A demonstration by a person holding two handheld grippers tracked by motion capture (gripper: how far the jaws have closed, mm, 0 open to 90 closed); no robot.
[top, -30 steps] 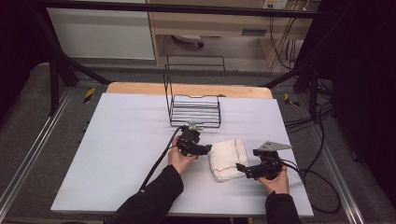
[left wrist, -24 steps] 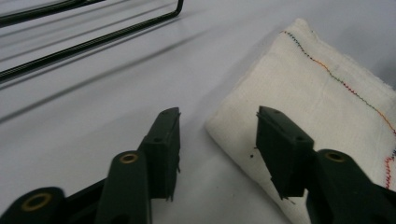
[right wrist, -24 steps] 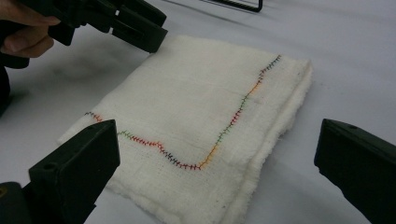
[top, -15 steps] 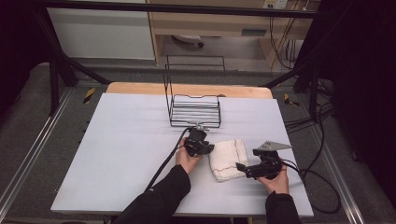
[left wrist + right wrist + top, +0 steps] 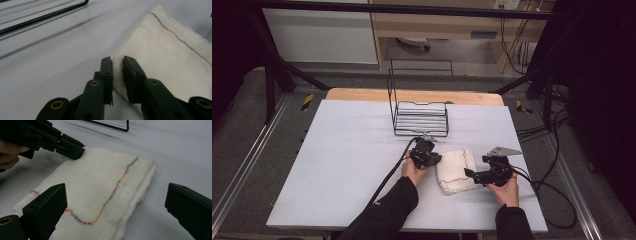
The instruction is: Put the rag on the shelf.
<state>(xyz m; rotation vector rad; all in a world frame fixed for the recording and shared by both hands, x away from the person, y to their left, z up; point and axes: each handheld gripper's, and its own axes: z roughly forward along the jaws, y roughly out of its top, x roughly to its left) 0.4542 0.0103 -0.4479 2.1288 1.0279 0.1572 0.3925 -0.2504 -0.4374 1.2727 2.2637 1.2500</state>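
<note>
A folded white cloth (image 5: pixel 456 170) with a coloured stitched line lies on the white table (image 5: pixel 352 150) near its front. My left gripper (image 5: pixel 438 159) is at the cloth's left edge. In the left gripper view its jaws have just been closing, and the gripper (image 5: pixel 117 61) now pinches a corner of the cloth (image 5: pixel 170 55) between its pads. My right gripper (image 5: pixel 469 173) reaches in from the cloth's right side. In the right gripper view it (image 5: pixel 115 195) stands wide open, with the cloth (image 5: pixel 100 185) between the jaws and untouched. The left gripper (image 5: pixel 72 150) also shows there at the cloth's far corner.
A black wire basket (image 5: pixel 421 117) stands just behind the cloth, close to the left gripper; one of its wires (image 5: pixel 42 16) crosses the top of the left gripper view. A wooden strip (image 5: pixel 412 95) borders the table's back. Cables (image 5: pixel 552 190) trail off the right side.
The left gripper has edged right to the cloth's left edge and its jaws have closed on the corner. The right gripper has stayed in place, open.
</note>
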